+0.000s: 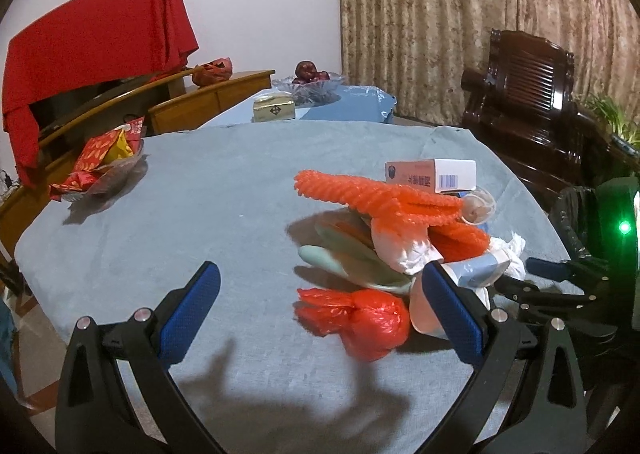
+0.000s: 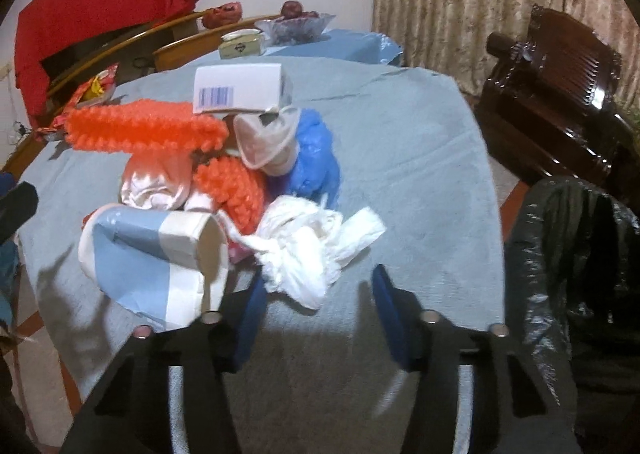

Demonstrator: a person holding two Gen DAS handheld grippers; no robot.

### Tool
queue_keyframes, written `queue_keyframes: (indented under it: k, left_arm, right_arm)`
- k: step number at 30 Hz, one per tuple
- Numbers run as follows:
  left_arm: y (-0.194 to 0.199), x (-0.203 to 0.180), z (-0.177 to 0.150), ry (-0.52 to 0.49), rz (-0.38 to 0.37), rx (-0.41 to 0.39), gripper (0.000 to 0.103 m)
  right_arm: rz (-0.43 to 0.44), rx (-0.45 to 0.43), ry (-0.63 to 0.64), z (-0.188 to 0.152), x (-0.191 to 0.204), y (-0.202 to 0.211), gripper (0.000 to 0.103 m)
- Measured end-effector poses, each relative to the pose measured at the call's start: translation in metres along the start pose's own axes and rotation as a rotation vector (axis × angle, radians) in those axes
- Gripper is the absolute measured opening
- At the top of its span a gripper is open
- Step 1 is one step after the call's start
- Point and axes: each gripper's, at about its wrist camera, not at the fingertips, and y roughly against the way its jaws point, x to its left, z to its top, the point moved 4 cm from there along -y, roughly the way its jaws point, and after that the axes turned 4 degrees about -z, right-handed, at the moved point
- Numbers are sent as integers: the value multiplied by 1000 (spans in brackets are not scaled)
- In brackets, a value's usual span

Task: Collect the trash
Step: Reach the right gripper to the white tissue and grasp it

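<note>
- one trash pile sits on the blue-clothed desk (image 1: 160, 222): one red plastic bag (image 1: 360, 318), two orange mesh sleeves (image 1: 360, 190), one crumpled white bag (image 2: 308, 250).
- left gripper (image 1: 320, 294): fingers spread wide, holding nothing, the red bag between them.
- right gripper (image 2: 318, 300): fingers partly spread around the white bag's edge, not pinching.
- one white box (image 2: 240, 90) tops the pile, showing a barcode; its other print is unreadable.

The right gripper (image 2: 318, 294) is hovering with jaws apart at the crumpled white bag (image 2: 308, 250); a paper cup (image 2: 160, 250) is lying beside it on the surface (image 2: 420, 182); a black bin bag (image 2: 572, 254) is sitting at the right.
</note>
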Motion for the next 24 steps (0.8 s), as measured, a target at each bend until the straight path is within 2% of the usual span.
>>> queue_keyframes:
  k: [2,5,18,24]
  left_arm:
    - [0,-3,0,-3,-4,2,98]
    - [2,-9,0,-1,-17,-1,98]
    - [4,-59,-9,-58,-88,0,96]
    - [-9,-84,-21,-90,-81,24,96]
  right_arm:
    - [16,5,6,0,2,1,27]
    - [34,-5,2,0,1,7,25]
    - [-40,-81,-69,0,-41,62,25]
    - [-58,-87,-94,-6,-57,71,25]
